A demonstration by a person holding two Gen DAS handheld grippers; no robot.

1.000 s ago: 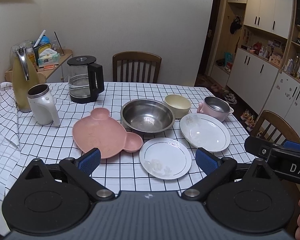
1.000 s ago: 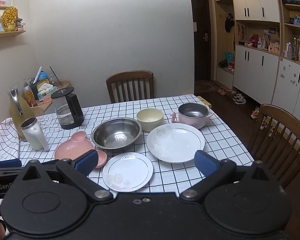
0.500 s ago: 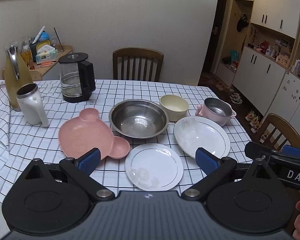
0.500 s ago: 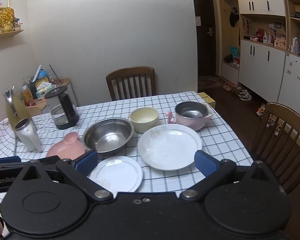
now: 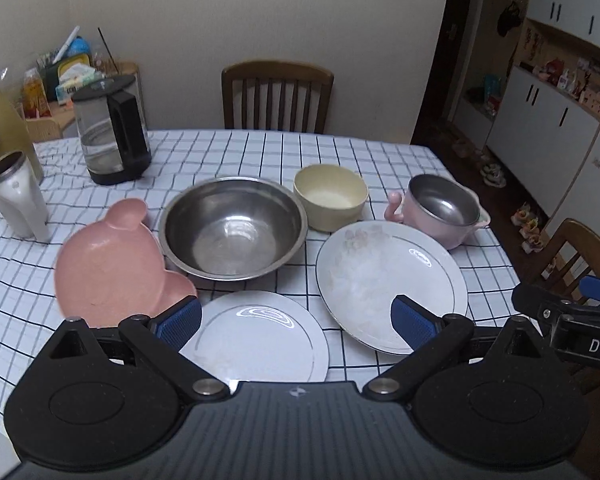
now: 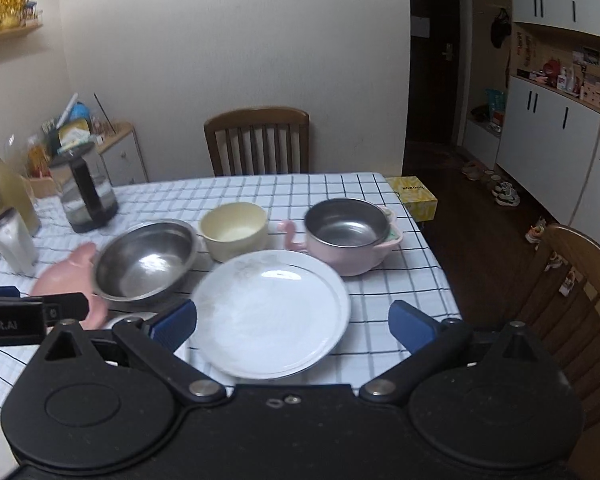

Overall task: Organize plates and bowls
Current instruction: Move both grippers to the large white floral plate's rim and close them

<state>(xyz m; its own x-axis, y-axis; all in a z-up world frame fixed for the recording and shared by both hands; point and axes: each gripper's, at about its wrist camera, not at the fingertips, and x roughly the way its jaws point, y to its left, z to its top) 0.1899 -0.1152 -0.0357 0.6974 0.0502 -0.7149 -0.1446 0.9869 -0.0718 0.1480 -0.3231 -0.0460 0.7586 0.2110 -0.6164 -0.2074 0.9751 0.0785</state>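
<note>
Approach step, nothing stacked yet: left gripper (image 5: 296, 316) and right gripper (image 6: 292, 320) both spread wide, empty; next likely grip rim of large white gold-rimmed plate (image 6: 272, 312), lower centre

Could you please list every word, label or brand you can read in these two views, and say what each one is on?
"DAS", cut off at the frame edge: on the right gripper, seen from the left wrist.
"obot.AI", first letters cut off: on the left gripper, seen from the right wrist.
Dark lettering on the yellow box: too blurred to read.
Cabinet and shelf items: too small to read.
</note>
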